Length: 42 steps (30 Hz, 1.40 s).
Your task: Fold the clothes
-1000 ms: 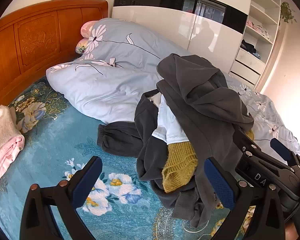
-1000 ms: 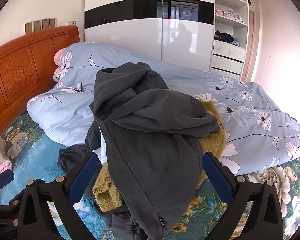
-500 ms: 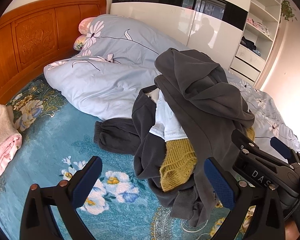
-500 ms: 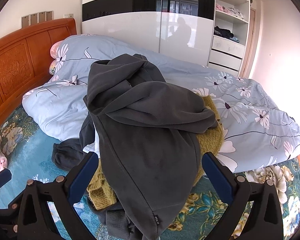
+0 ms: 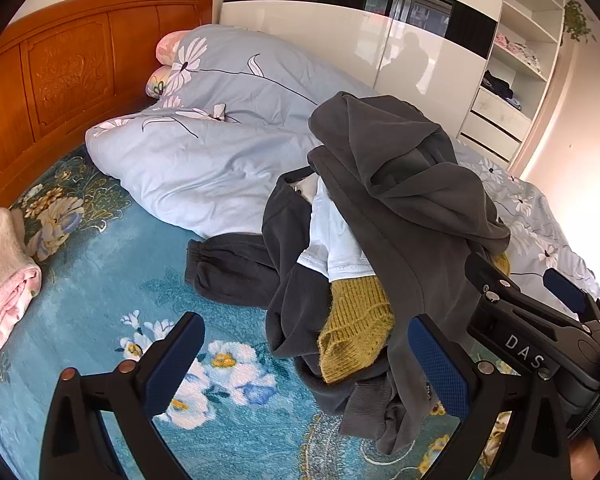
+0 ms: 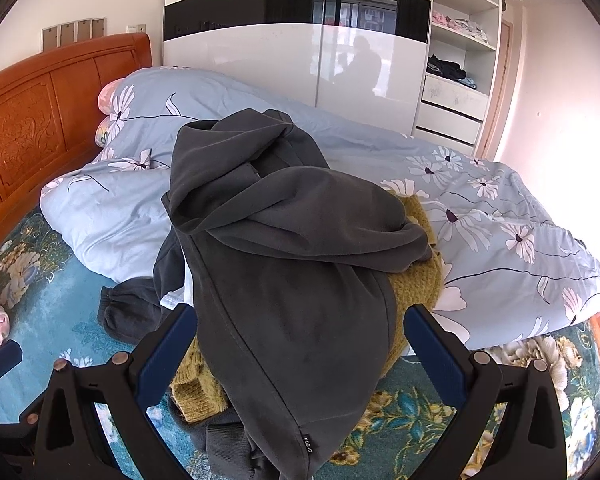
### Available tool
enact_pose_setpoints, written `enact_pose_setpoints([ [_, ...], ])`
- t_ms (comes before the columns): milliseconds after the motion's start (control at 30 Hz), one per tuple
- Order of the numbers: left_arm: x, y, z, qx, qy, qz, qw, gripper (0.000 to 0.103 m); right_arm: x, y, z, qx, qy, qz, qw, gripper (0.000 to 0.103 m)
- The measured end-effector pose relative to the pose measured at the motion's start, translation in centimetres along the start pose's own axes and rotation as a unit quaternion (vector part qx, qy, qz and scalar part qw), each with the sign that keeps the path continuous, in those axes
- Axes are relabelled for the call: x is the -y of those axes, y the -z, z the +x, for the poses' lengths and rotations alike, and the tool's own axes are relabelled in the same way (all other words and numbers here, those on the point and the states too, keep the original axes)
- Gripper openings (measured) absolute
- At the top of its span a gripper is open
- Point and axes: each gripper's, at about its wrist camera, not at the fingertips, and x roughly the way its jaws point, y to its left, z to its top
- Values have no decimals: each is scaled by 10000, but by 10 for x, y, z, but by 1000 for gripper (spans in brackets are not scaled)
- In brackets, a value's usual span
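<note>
A heap of clothes lies on the bed: a dark grey hoodie on top, a mustard knit sweater and a white garment under it, dark grey trousers at the left. In the right wrist view the hoodie fills the middle, with the sweater beneath. My left gripper is open and empty, just before the heap's lower left. My right gripper is open, its fingers either side of the hoodie's hanging front. The right gripper's body shows in the left wrist view.
A light blue floral duvet is bunched behind the heap. A blue floral bedspread covers the bed. Folded pink and cream clothes lie at the left. A wooden headboard and white wardrobe stand behind.
Both grippers have moved slightly closer to the clothes heap, which looms a little larger. Both stay open. The clothes have not moved.
</note>
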Motion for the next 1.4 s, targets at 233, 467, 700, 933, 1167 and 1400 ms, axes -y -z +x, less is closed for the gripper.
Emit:
enact_pose_setpoints([
  [233, -10, 2, 2, -35, 2, -98, 9999, 103, -9, 0, 2, -22, -22, -113, 9999, 103],
  [467, -25, 7, 2, -137, 30, -135, 9998, 103, -18, -7, 5, 1, -207, -144, 9997, 103],
  [700, -71, 47, -24, 101, -192, -578, 9981, 103, -16, -70, 46, -228, -1664, 648, 9837, 103],
  [933, -109, 85, -46, 131, -436, -937, 9946, 103, -14, -129, 116, -533, -1519, 1417, 9767, 103],
  [1167, -137, 105, -72, 218, -620, -1124, 9915, 103, 18, -138, 155, -1138, -1973, 3219, 9189, 23],
  [1400, -153, 108, -80, 282, -484, -1587, 9857, 103, 15, -152, 93, -624, -2943, 2575, 9182, 6],
])
